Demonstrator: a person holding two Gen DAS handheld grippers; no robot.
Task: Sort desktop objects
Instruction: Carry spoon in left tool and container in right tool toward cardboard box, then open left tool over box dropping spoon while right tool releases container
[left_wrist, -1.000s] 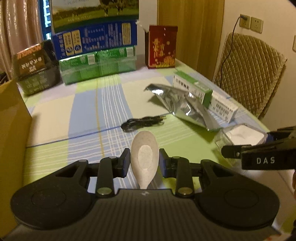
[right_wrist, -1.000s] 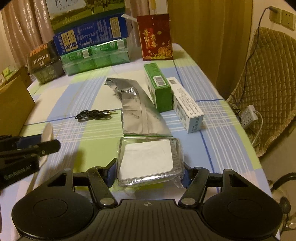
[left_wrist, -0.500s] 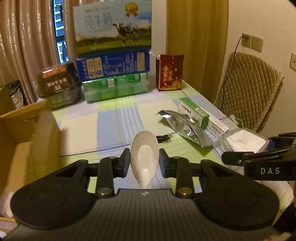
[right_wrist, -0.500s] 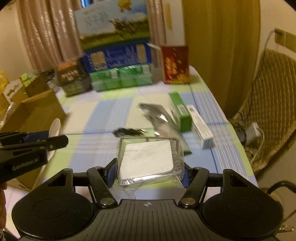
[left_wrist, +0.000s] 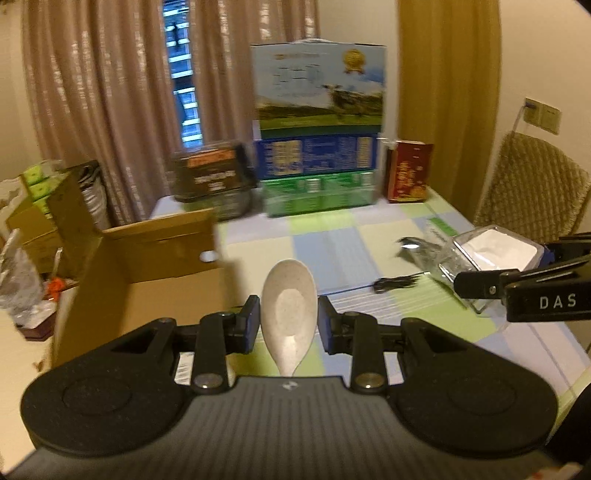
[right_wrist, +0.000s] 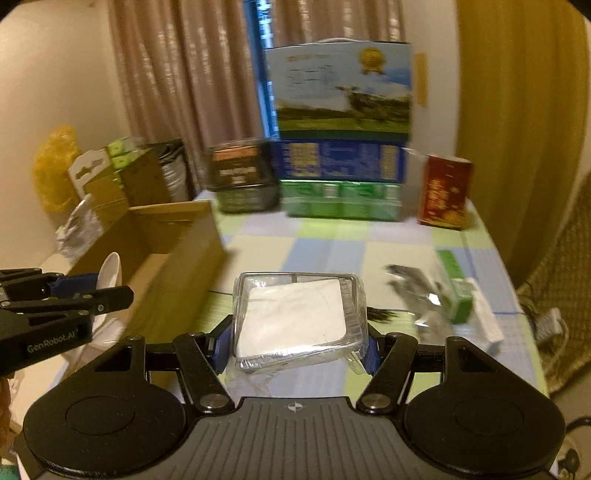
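My left gripper is shut on a pale speckled spoon, bowl pointing forward, held above the table's near left part beside an open cardboard box. My right gripper is shut on a clear plastic case with a white pad inside, held above the table. The case also shows at the right of the left wrist view. The left gripper and spoon show at the left of the right wrist view, over the cardboard box.
On the checked tablecloth lie a black cable, a silver foil bag, a green box and a white box. Stacked cartons and a red box stand at the back. A padded chair is right.
Both grippers have risen and swung left with their loads. The open cardboard box has come into view beside the left gripper. The grips are unchanged.
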